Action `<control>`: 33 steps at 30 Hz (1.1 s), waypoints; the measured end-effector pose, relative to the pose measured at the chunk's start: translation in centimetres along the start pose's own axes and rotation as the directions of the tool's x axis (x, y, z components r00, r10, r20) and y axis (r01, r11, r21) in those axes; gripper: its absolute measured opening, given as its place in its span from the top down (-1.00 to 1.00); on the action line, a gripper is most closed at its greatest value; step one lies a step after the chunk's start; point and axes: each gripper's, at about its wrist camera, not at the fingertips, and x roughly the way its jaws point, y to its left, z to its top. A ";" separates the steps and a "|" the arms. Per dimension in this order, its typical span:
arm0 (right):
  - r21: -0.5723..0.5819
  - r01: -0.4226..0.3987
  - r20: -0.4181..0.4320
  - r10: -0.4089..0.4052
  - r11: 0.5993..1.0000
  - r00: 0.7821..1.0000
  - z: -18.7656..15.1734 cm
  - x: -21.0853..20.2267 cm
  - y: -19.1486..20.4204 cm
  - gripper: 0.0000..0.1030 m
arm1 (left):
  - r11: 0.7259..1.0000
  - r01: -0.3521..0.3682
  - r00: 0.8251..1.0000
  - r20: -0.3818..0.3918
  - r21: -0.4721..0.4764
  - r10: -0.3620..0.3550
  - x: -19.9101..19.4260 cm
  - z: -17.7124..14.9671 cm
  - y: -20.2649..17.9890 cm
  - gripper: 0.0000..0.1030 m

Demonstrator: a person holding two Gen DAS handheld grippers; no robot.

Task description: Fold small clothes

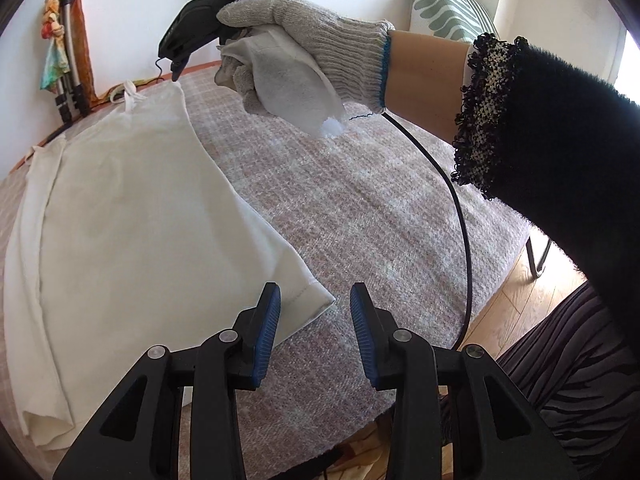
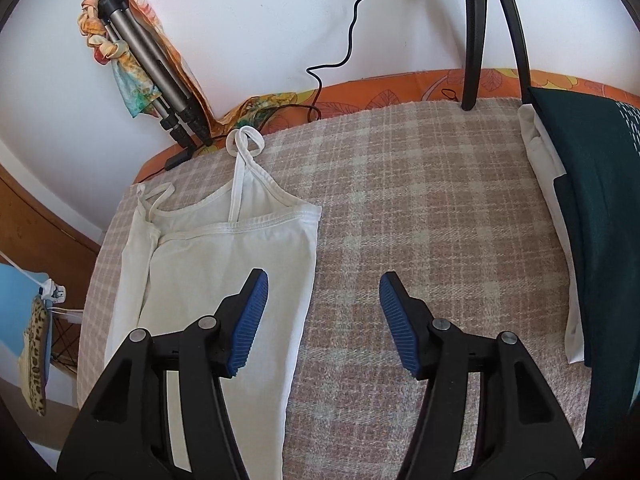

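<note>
Left wrist view: the left gripper (image 1: pixel 316 300) hangs released, its blue pads apart and holding nothing, just over the near hem corner of the white top (image 1: pixel 140 208).
Right wrist view: the right gripper (image 2: pixel 324 300) is also released and empty, its left pad above the top's right edge, its right pad above bare blanket.
Top: a white strappy top (image 2: pixel 224 264) lies flat on the checked blanket (image 2: pixel 420 220), straps toward the wall.
Gloved hand: seen beyond the top (image 1: pixel 304 40), gripping the right tool's handle.
Beside the top: a folded tripod (image 2: pixel 160 76) leans on the wall; dark folded cloth (image 2: pixel 592 208) lies well to its right.
</note>
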 end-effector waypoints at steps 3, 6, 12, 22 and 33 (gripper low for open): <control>0.009 -0.022 -0.006 0.022 1.000 1.000 0.2 1.4 0.1 -0.19 | 0.999 -0.043 0.999 -0.016 0.022 0.044 0.8 0.0 0.0 0.34; 0.015 -0.040 -0.016 0.041 0.999 0.999 0.3 3.0 0.3 -0.18 | 0.996 -0.078 0.997 0.011 0.048 0.078 0.8 -0.2 0.2 0.71; -0.062 -0.037 -0.021 0.036 0.997 0.999 0.2 3.8 2.0 0.34 | 0.995 -0.009 1.000 0.027 -0.103 0.012 0.2 -0.1 3.2 0.89; -0.056 -0.035 0.004 0.035 0.998 0.999 0.8 2.3 3.7 0.89 | 0.983 -0.001 0.993 0.115 -0.181 0.022 -2.6 -0.6 4.7 0.89; -0.046 -0.044 0.039 0.046 0.998 0.998 2.0 0.9 8.3 0.90 | 0.953 -0.014 0.982 0.178 -0.302 0.071 -5.3 -2.4 7.9 0.89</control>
